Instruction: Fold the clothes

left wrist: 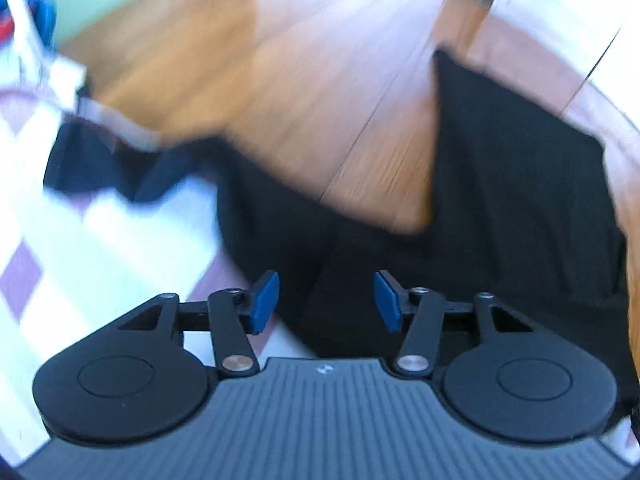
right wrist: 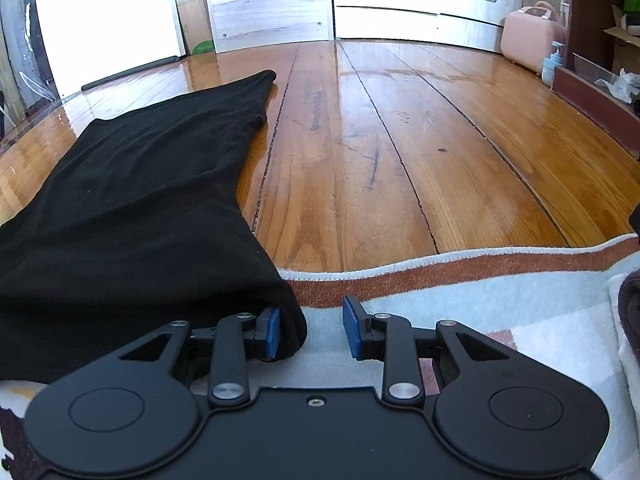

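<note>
Item: black garment [right wrist: 132,208], apparently trousers. Lies partly on the patterned rug [right wrist: 500,292], partly on the wooden floor [right wrist: 400,140]. One long leg runs away from the rug's bordered edge across the boards, its far hem toward the white doors; the long axis runs almost straight ahead of the right hand-held gripper.

Right hand-held gripper [right wrist: 310,330]: jaws parted. The garment's near corner bulges into the gap against the left pad [right wrist: 274,334]; the right pad stands clear over bare rug. Not gripping, by appearance.

Left hand-held gripper [left wrist: 326,300]: jaws apart, nothing between the pads; black cloth lies beneath and beyond. The view is blurred. A second leg [left wrist: 520,184] stretches away to its right, bare floor between the two legs.

Judgement: the right hand is nearer a usable corner; a lengthwise fold would carry it along the leg's axis.

Surroundings: pink case [right wrist: 528,40] and pump bottle [right wrist: 554,62] at the far wall, well apart. Nothing obstructs.
</note>
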Demonstrator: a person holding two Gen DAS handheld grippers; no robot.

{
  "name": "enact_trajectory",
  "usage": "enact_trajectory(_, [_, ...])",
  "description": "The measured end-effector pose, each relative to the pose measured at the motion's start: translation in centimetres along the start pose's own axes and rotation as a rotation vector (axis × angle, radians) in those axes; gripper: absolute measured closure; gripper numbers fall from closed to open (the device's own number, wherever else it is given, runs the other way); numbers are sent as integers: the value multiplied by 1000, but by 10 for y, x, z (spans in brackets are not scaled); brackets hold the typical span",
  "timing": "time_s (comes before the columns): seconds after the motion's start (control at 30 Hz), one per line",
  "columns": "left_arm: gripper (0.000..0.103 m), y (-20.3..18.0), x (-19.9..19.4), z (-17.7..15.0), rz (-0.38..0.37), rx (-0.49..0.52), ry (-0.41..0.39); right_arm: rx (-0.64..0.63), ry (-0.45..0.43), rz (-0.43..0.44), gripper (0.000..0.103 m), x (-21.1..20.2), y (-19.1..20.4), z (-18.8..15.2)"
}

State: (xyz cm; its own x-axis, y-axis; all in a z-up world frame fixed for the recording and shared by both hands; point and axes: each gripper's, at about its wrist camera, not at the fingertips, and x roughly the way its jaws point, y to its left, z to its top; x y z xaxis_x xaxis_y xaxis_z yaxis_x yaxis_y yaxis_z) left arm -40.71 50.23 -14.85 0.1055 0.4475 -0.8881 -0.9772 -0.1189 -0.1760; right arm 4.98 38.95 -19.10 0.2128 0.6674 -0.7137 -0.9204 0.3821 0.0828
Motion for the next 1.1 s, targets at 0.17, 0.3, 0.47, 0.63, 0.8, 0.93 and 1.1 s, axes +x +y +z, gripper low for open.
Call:
enact_trajectory(0.17, [38, 20, 17, -1, -150, -147, 140, -30, 10, -10, 60, -1, 3, 2])
enact_trajectory(0.3, [23, 14, 17, 0, -86, -96, 110, -199, 8, -78, 57, -16, 28, 2])
enact_trajectory(0.47, [23, 12, 28, 5, -108, -86, 140, -601, -118, -68, 52, -47, 78, -15])
enact_trajectory(0.63, [23, -2, 16, 7, -149, -10, 67, -881, -105, -124, 52, -21, 111, -20])
enact_trajectory(0.8, [23, -9, 16, 10, -188, 6, 53, -963, -42, -111, 58, 6, 110, -13])
enact_trajectory(0.93, [23, -12, 18, 8, -210, 22, 70, -747, -73, -63, 99, -2, 90, 13])
enact_trajectory(1.1, [23, -30, 19, 5, -201, 104, 67, -162, -117, -91, 100, -21, 19, 40])
